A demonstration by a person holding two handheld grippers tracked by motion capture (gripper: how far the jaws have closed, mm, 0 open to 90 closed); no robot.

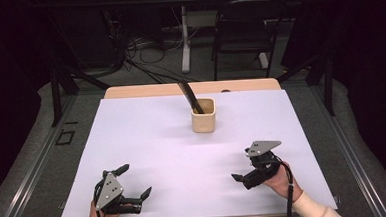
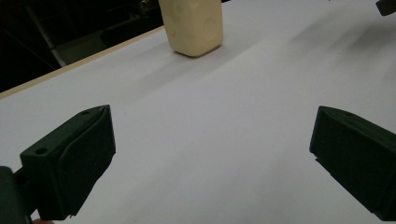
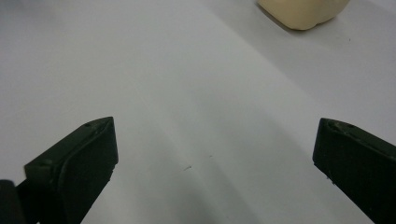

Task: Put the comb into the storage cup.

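Cream cup (image 1: 203, 115) holding black tool (image 1: 190, 97)

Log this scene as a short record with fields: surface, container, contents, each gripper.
surface: white sheet covering a wooden table
container: cream square cup, upright, toward the far middle of the sheet
contents: dark flat tool standing in the cup, leaning left and away
left gripper: near left edge, jaws wide apart, holding nothing
right gripper: near right, jaws wide apart, holding nothing
contact: neither gripper touches the cup
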